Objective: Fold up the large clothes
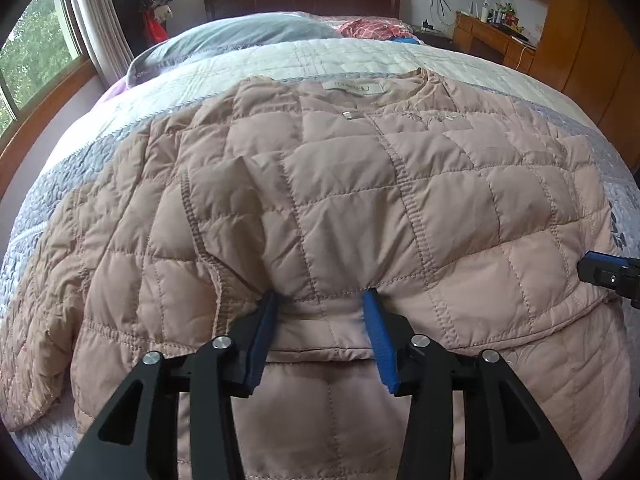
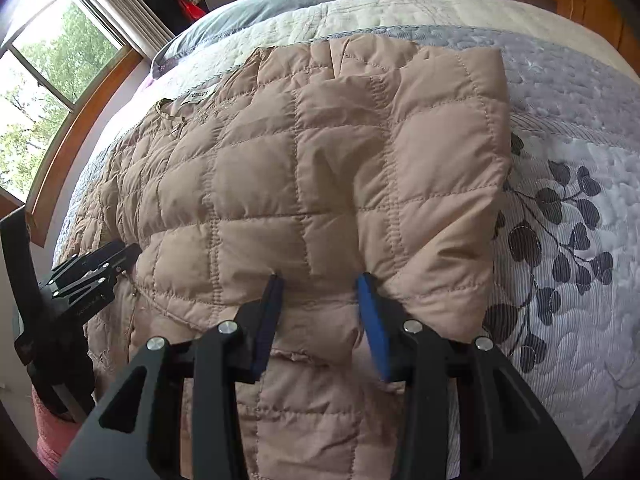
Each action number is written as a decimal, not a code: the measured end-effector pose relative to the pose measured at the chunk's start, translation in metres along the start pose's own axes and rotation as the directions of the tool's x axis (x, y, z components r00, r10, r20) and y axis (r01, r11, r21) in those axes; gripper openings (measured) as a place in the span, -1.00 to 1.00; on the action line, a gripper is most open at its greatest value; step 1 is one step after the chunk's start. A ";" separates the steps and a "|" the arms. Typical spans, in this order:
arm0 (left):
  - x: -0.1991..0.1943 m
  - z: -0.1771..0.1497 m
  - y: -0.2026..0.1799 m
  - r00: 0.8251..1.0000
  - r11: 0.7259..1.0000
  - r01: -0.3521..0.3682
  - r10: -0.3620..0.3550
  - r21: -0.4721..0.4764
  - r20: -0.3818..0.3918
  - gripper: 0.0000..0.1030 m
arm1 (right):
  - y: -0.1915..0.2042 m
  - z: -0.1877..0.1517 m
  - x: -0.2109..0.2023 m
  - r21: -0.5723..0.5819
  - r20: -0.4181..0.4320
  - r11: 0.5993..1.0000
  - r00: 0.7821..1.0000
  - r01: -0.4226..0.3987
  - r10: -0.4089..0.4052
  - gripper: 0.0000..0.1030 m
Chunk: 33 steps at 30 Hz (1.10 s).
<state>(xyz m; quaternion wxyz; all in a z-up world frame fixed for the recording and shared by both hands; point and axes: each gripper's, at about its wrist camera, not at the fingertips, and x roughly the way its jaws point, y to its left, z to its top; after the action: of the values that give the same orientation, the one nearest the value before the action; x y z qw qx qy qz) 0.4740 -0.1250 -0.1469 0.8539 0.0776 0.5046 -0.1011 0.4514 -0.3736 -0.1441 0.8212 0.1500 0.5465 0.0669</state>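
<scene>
Left wrist view: the jacket, a puffy beige quilted one, fills the middle of the frame, spread on the bed with its collar and label toward the top centre. The left gripper sits at lower centre, its blue fingers parted, with a hem edge between them; the fabric bunches at the tips, yet the gap is wide, so I cannot tell whether it is truly pinched. The right gripper peeks in at the right edge.

Right wrist view: the jacket runs from centre to upper left, one folded-over corner at upper right, the patterned quilt bare at right. The right gripper at lower centre is likewise spread around the lower edge, with the same doubt about its hold. The left gripper shows at the left edge.

The jacket looks light, soft and springy, with a slick shell. I would take it at the stitched hem, where seams give purchase; padded squares would likely slip and puff back.
</scene>
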 end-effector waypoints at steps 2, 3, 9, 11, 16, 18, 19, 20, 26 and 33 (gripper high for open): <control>-0.004 0.001 0.005 1.000 1.000 0.023 -0.024 -0.012 -0.007 -0.12 | 0.000 0.001 -0.004 0.001 -0.001 1.000 1.000 0.004 -0.004 -0.24; -0.010 0.002 0.010 0.999 0.999 0.039 -0.039 -0.024 -0.009 -0.12 | 0.003 0.001 -0.008 0.005 0.005 1.000 1.000 0.001 -0.001 -0.20; -0.068 -0.025 0.078 0.994 0.988 0.075 -0.064 -0.137 0.083 0.24 | 0.013 -0.011 -0.058 -0.041 0.089 0.994 0.990 -0.101 0.105 -0.01; -0.084 -0.047 0.120 0.996 0.977 0.054 -0.038 -0.205 0.083 0.25 | 0.015 -0.017 -0.064 -0.062 0.082 0.995 0.993 -0.083 0.088 0.01; -0.107 -0.117 0.241 0.997 0.887 -0.065 0.078 -0.458 0.009 0.28 | 0.011 -0.027 -0.063 -0.070 0.058 0.997 0.998 -0.026 0.030 0.06; -0.111 -0.148 0.286 0.993 0.827 -0.118 0.115 -0.550 -0.040 0.29 | 0.006 -0.028 -0.060 -0.056 0.048 0.998 0.999 -0.016 0.019 0.06; -0.113 -0.164 0.306 0.991 0.796 -0.129 0.120 -0.591 -0.055 0.29 | 0.004 -0.028 -0.058 -0.053 0.044 0.999 0.999 -0.012 0.014 0.06; -0.115 -0.178 0.324 0.988 0.754 -0.151 0.131 -0.639 -0.078 0.29 | 0.004 -0.028 -0.056 -0.054 0.043 0.999 0.999 -0.008 0.010 0.06; -0.123 -0.241 0.418 0.992 0.538 -0.091 0.123 -0.838 -0.029 0.29 | -0.001 -0.016 -0.045 -0.047 0.040 0.999 0.999 0.012 -0.010 0.06; -0.115 -0.246 0.469 0.992 0.428 0.041 0.090 -0.903 0.088 0.24 | -0.013 -0.012 -0.033 -0.027 0.020 1.000 1.000 0.005 -0.005 0.06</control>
<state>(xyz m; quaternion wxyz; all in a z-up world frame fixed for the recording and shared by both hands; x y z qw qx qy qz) 0.3297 0.3974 -0.1494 0.7935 -0.3901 0.4259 0.1920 0.4265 -0.3927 -0.1237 0.8286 0.1382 0.5378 0.0708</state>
